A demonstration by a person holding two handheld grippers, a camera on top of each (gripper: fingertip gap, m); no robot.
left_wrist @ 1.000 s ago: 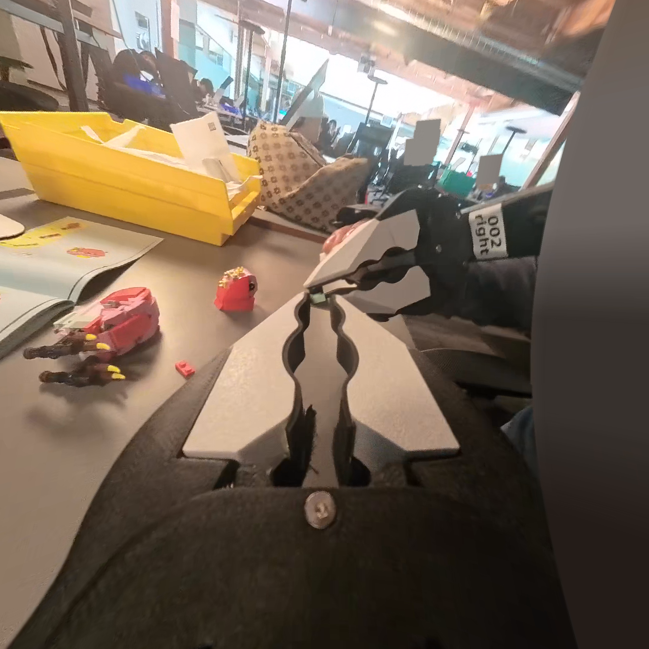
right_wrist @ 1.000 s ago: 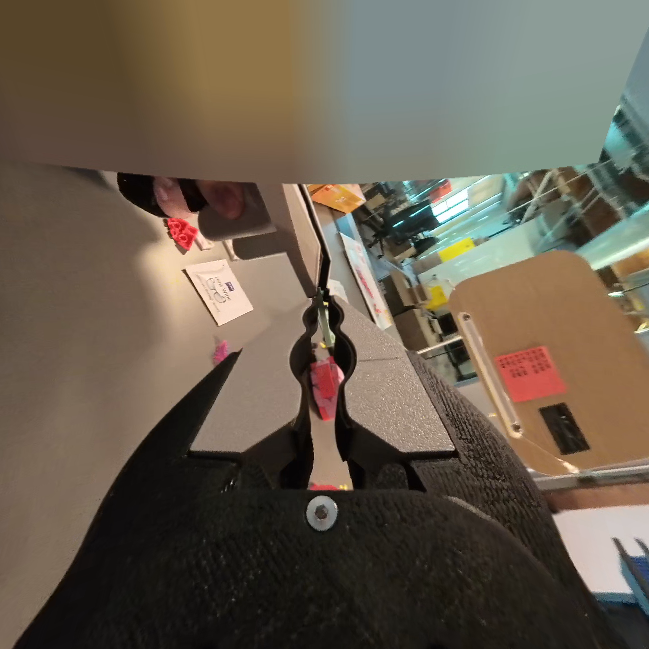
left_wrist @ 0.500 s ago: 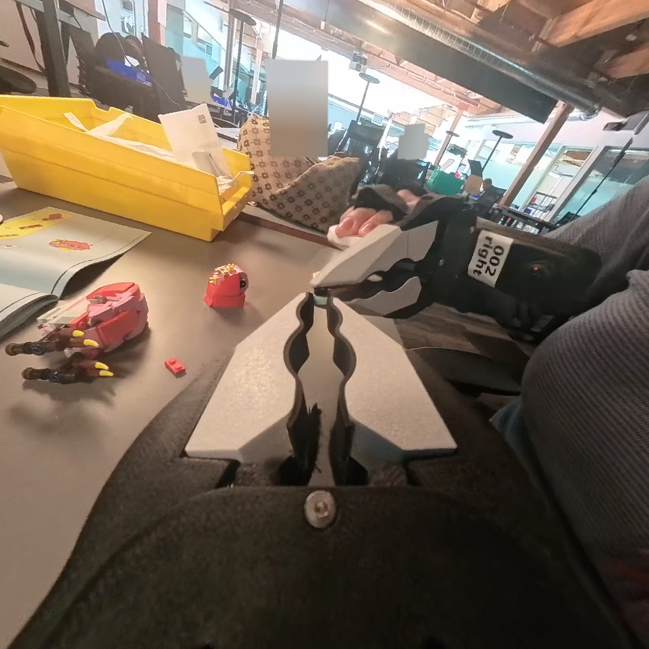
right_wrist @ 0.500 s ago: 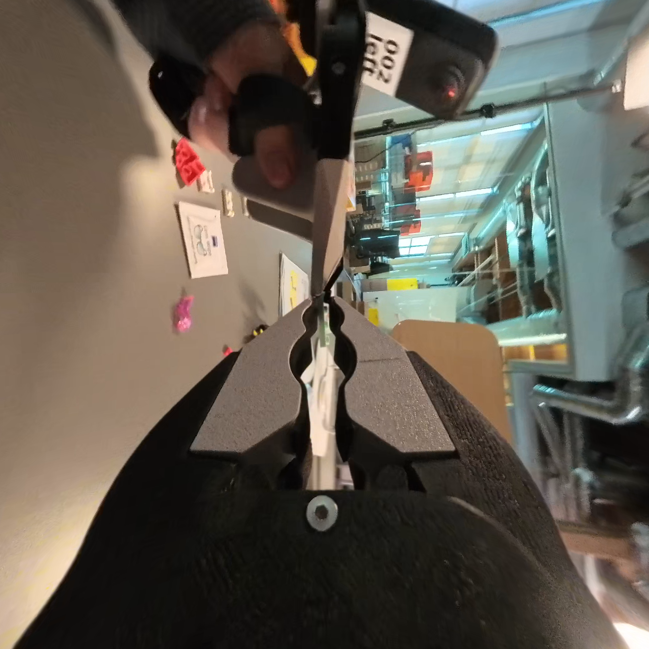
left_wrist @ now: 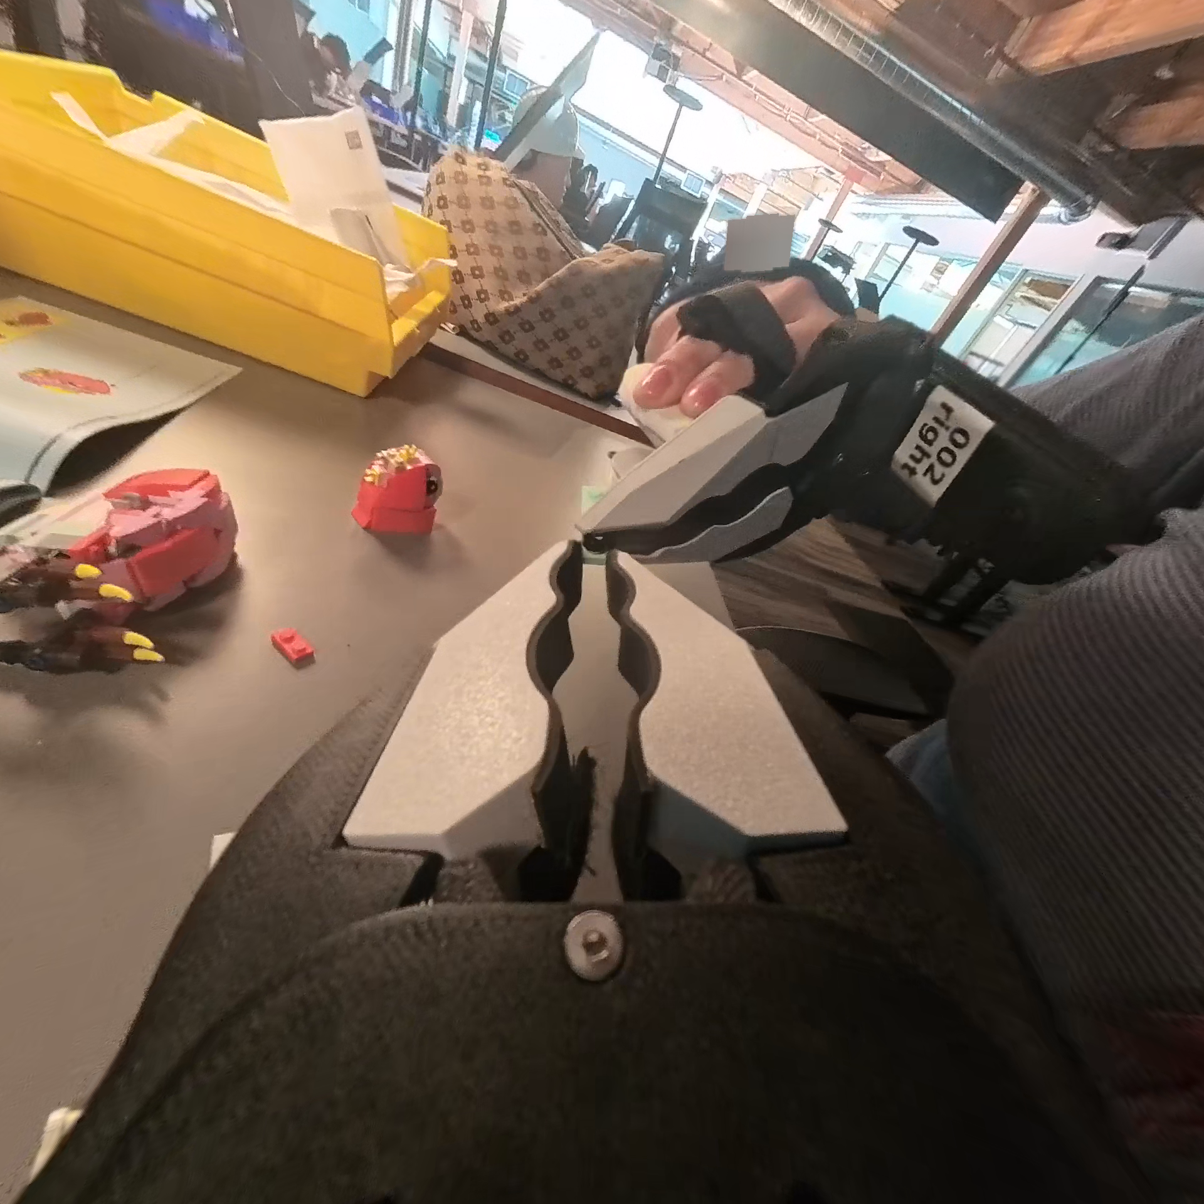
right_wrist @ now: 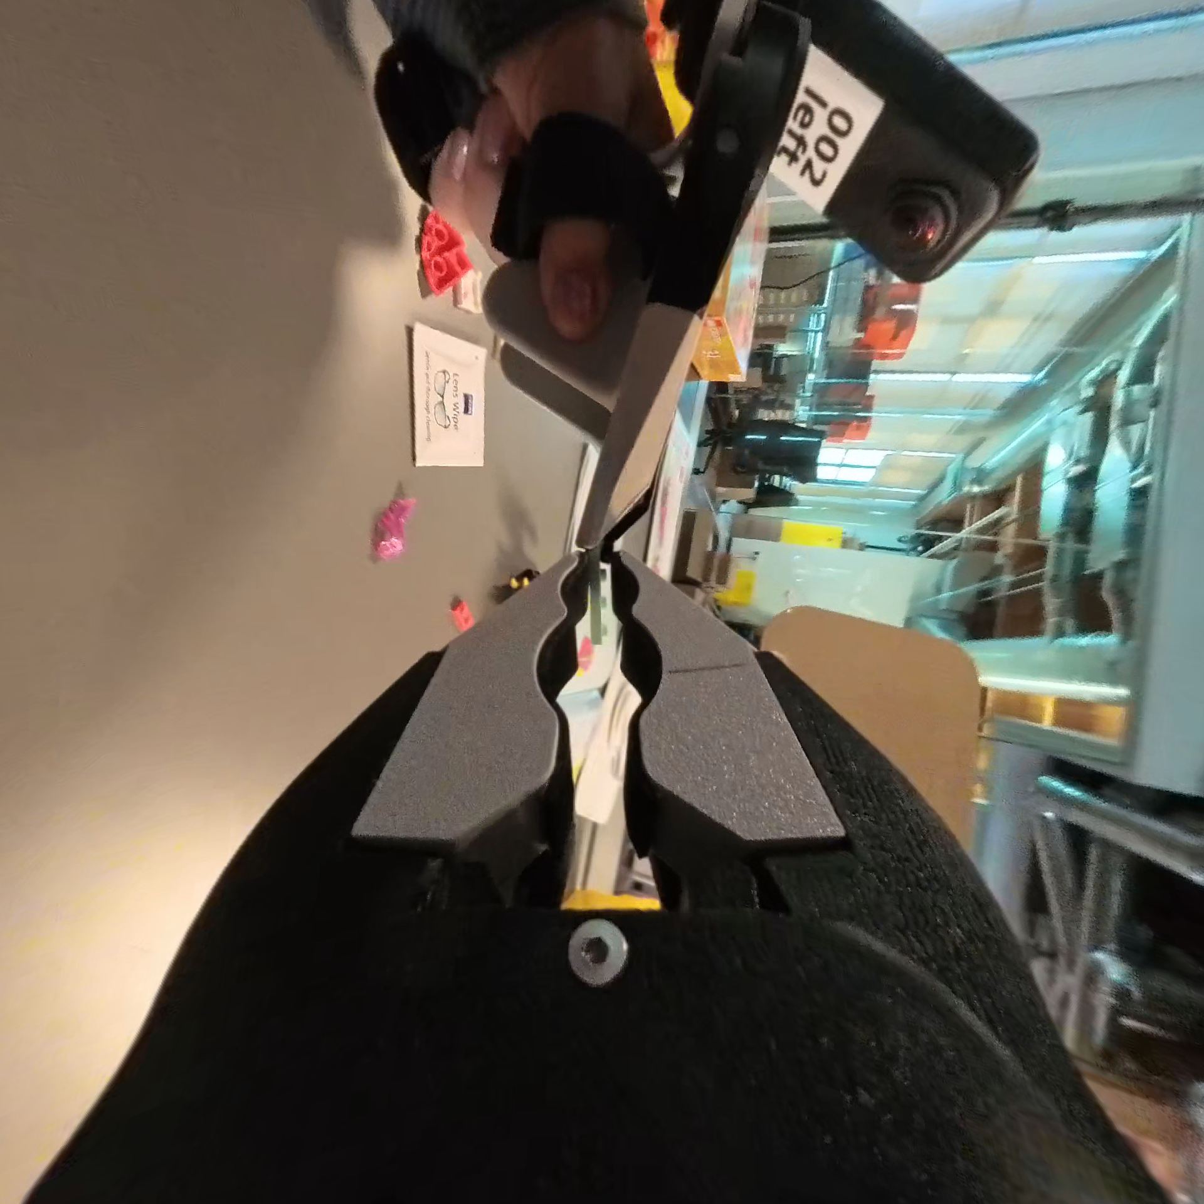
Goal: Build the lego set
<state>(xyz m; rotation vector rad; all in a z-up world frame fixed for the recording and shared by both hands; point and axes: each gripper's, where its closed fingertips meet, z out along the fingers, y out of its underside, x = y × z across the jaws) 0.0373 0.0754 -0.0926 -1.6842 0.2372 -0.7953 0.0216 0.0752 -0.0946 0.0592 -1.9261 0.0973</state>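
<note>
Up close, the left gripper (left_wrist: 591, 557) has its two grey fingers drawn narrow on a small pale green flat piece (left_wrist: 594, 556), pinched at the very tips. The right gripper (left_wrist: 589, 539) comes in from the right with its fingertips meeting the same spot; its grey fingers are nearly together, and in the right wrist view a thin dark greenish strip (right_wrist: 594, 606) runs edge-on between them at the tips, though whether the pads press it is hard to tell. Both grippers hang above the near edge of the grey desk (left_wrist: 456, 456), tip to tip.

A person's hand (left_wrist: 710, 352) in a black fingerless strap holds the right gripper, with a grey ribbed sleeve (left_wrist: 1075, 651) behind it. On the desk to the left lie a red and pink brick-built creature with dark claws tipped yellow (left_wrist: 130, 554), a small red brick-built head with a yellow crest (left_wrist: 397, 488) and a single tiny red flat brick (left_wrist: 293, 646). Farther back stand a yellow plastic bin holding white papers (left_wrist: 195, 241), a printed instruction booklet (left_wrist: 98, 391) and a tan patterned cushion (left_wrist: 521, 273). The right wrist view also shows a white paper sachet (right_wrist: 448, 394) and a small pink piece (right_wrist: 393, 529) on the desk.
</note>
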